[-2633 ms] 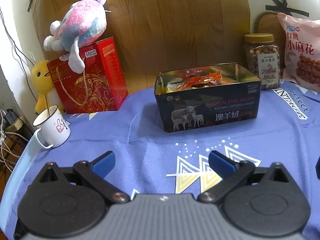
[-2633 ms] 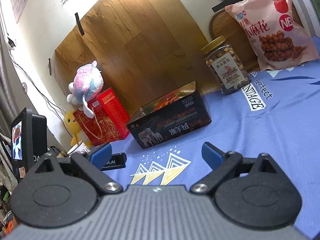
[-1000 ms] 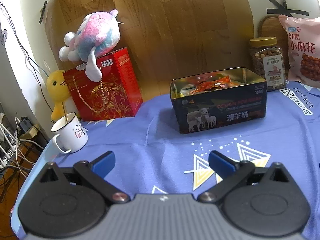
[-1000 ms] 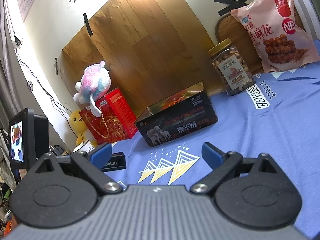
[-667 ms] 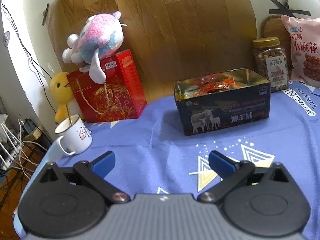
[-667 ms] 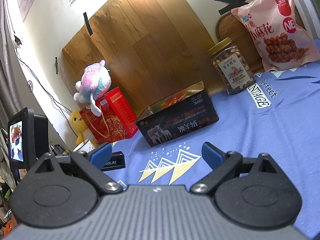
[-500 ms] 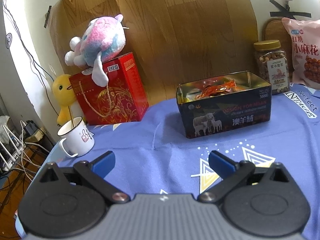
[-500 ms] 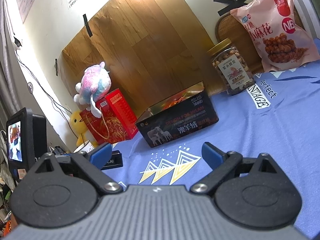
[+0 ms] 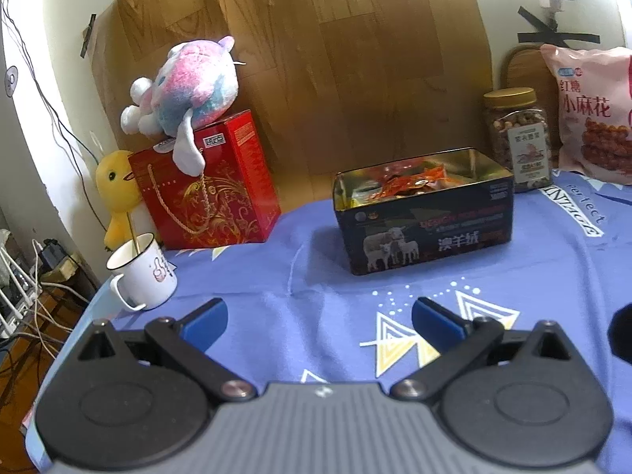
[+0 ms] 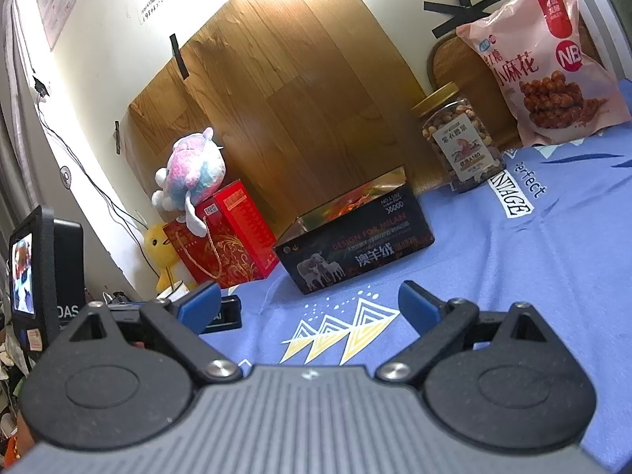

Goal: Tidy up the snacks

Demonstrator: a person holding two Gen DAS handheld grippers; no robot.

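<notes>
A black open tin [image 9: 426, 233] with sheep on its side stands on the blue cloth, with orange snack packets [image 9: 410, 181] inside. It also shows in the right wrist view [image 10: 355, 249]. A jar of nuts [image 9: 519, 138] [image 10: 462, 142] and a pink snack bag [image 9: 592, 114] [image 10: 549, 63] stand behind it at the right. My left gripper [image 9: 318, 322] is open and empty, well short of the tin. My right gripper [image 10: 308, 306] is open and empty, also short of the tin.
A red gift box [image 9: 205, 185] with a plush toy [image 9: 185, 87] on top stands at the back left, a yellow duck [image 9: 114, 193] beside it. A white mug [image 9: 142, 272] sits near the table's left edge. A wood panel [image 9: 335, 59] backs the table.
Both grippers have drawn back from the tin, the left one also shifting left, so the tin looks smaller. Both stayed open and empty.
</notes>
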